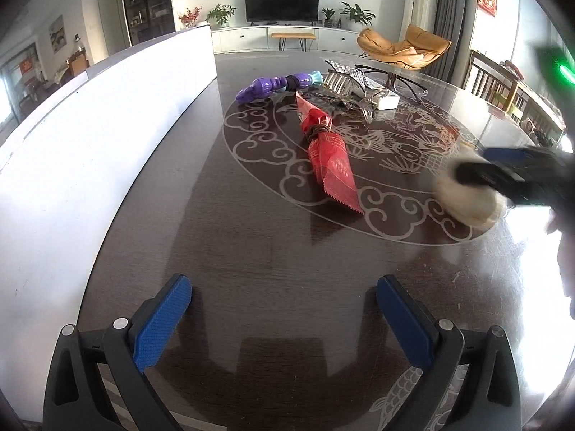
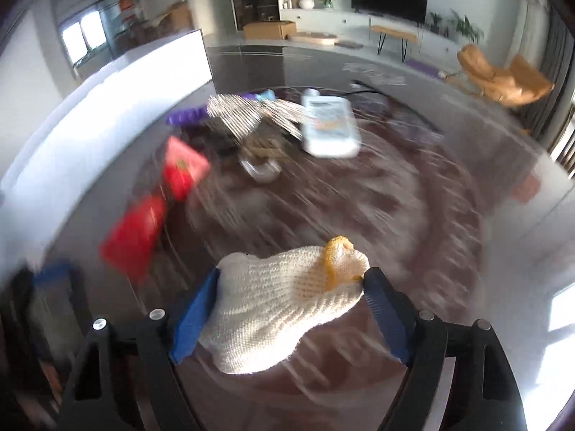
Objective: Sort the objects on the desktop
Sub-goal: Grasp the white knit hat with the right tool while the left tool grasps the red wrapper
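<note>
My right gripper (image 2: 291, 301) pinches the cream knitted cotton glove (image 2: 276, 309) across its width, lifted clear for sorting, right of the red foil snack packet (image 1: 329, 154); my left gripper (image 1: 284, 319) waits spread, nothing inside

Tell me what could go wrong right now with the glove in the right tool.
1. The cream knit glove sits bunched between the right tool with much of it hanging below the pads, so it may slip out mid-carry.
2. The right wrist view is heavily blurred; a fast swing could sweep the dangling glove into the red wrapper or hair clip.
3. The left tool hovers open nearby and could be bumped.
</note>
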### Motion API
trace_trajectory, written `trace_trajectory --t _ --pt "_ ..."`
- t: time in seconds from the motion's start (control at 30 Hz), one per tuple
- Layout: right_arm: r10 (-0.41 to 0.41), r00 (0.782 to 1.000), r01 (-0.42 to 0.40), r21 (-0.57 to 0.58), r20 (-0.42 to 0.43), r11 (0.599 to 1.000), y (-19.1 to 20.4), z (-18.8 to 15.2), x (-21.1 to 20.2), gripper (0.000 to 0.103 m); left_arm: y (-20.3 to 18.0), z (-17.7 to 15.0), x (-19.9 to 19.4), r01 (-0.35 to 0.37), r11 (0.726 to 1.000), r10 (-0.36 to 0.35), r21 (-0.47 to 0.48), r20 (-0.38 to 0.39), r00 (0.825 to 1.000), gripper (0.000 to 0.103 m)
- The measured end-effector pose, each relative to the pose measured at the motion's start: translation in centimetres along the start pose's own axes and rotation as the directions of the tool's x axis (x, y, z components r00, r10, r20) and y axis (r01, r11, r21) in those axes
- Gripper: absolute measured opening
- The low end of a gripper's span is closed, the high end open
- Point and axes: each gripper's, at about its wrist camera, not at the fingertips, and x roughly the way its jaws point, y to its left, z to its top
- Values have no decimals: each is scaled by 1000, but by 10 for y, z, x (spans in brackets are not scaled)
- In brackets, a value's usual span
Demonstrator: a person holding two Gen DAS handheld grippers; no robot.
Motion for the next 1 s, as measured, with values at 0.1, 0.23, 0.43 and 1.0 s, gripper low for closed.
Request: trace_trajectory --t 0.1,0.23,0.43,1.0 --pt "-48 998 46 47 43 998 -24 -15 -29 91 -2 -1 0 -1 1000 1 -1 0 1000 103" --pt "-62 998 56 323 8 945 -52 -33 -51 96 -2 -1 0 -1 1000 1 -1 0 1000 103" --pt "27 999 -4 460 -44 888 -41 -37 -17 96 -1 -1 0 -1 1000 1 0 0 1000 103" --pt "-102 995 102 208 -14 973 -6 -42 -6 99 -16 76 48 113 991 -120 -70 -101 988 103"
